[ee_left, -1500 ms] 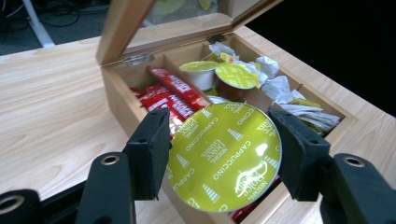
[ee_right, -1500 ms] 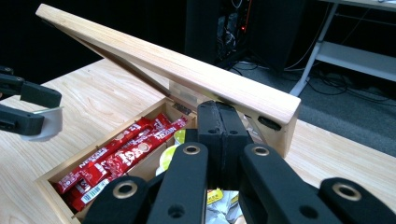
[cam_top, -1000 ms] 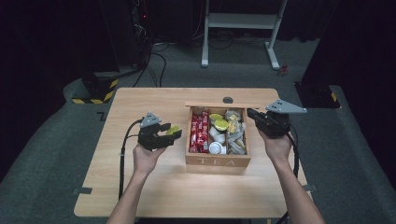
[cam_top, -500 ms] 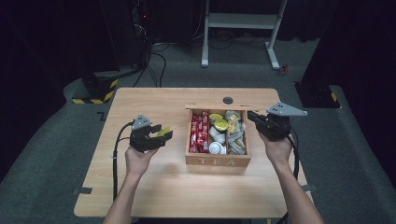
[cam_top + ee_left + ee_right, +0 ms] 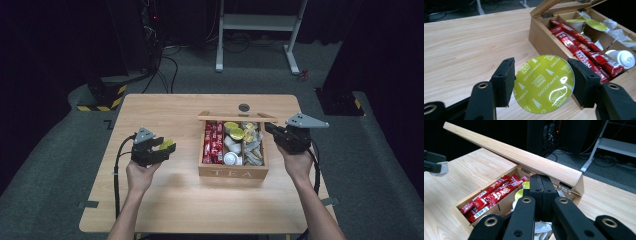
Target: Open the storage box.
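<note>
My left gripper (image 5: 159, 148) is shut on a yellow-green cappuccino capsule (image 5: 544, 83), its foil lid facing the camera between the two black pads; the capsule (image 5: 166, 145) hangs over the table left of the wooden tea box (image 5: 230, 172). The box stands open, its lid (image 5: 511, 153) raised at the back. Inside lie red sachets (image 5: 212, 142), yellow capsules (image 5: 233, 130), white capsules (image 5: 230, 159) and pale wrappers. My right gripper (image 5: 270, 130) hovers at the box's right rim, jaws pressed together with nothing between them (image 5: 543, 187).
The wooden table (image 5: 170, 110) has bare room to the left and in front of the box. A round black grommet (image 5: 244, 107) sits behind the lid. Beyond the table's far edge are dark floor, cables and a white desk frame (image 5: 255, 30).
The left gripper has carried the capsule leftward and slightly down, away from the box. The right gripper has stayed at the box's right rim.
</note>
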A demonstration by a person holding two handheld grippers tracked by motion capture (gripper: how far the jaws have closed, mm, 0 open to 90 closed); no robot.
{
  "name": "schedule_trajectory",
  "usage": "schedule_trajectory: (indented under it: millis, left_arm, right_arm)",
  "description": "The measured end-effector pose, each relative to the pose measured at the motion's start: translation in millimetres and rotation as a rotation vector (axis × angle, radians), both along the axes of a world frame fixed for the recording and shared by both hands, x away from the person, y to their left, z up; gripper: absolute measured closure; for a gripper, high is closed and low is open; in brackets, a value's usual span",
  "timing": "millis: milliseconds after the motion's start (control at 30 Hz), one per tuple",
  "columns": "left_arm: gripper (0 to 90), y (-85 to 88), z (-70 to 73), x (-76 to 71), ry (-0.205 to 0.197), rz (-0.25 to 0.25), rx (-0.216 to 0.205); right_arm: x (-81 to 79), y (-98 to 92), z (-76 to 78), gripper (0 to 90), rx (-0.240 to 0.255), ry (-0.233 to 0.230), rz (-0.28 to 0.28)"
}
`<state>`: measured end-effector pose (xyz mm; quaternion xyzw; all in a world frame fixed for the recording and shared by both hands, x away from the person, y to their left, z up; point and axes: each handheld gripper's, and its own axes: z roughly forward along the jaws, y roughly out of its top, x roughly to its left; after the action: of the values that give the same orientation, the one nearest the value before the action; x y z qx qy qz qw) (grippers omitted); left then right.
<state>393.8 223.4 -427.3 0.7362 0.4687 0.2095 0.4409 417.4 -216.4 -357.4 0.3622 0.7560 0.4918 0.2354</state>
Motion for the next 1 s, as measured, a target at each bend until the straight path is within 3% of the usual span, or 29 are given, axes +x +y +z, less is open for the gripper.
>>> schedule_trajectory:
  millis: [1000]
  left_arm:
    - [41.6,14.1,-32.5,-5.3,0.037,0.071,0.036]
  right_arm:
    - [-13.3,-3.3,-13.5,89.9,0.021,0.019,0.011]
